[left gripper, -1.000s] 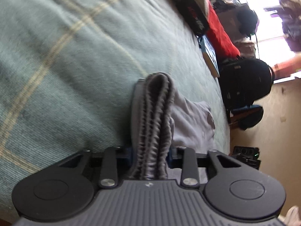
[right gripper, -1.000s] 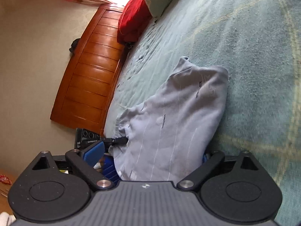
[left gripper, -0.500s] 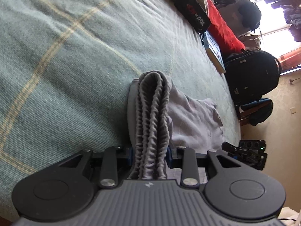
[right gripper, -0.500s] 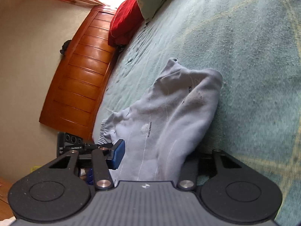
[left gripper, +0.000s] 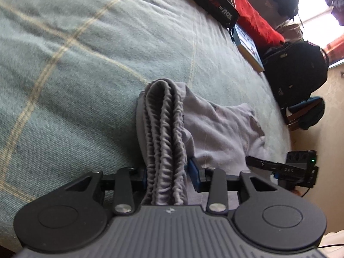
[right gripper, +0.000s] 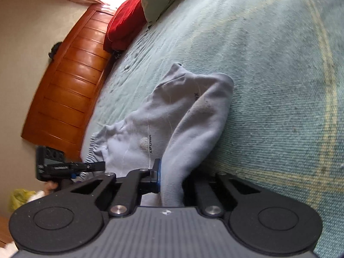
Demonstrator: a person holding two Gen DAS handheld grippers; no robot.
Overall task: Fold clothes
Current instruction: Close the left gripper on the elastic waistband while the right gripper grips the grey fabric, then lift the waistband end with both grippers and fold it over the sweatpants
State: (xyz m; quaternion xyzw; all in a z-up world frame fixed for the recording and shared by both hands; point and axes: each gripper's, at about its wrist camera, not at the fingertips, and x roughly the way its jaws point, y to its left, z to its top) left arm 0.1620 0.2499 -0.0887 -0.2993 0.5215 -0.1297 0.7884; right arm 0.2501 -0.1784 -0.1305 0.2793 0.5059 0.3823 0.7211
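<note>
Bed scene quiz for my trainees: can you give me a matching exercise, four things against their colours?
Things:
1. bedspread
2. garment
3. headboard
4. pillow

Colours:
A. red
B. light grey
C. teal with pale yellow lines
D. orange-brown wood

Pairs: 1-C, 2-B, 3-D, 4-A
</note>
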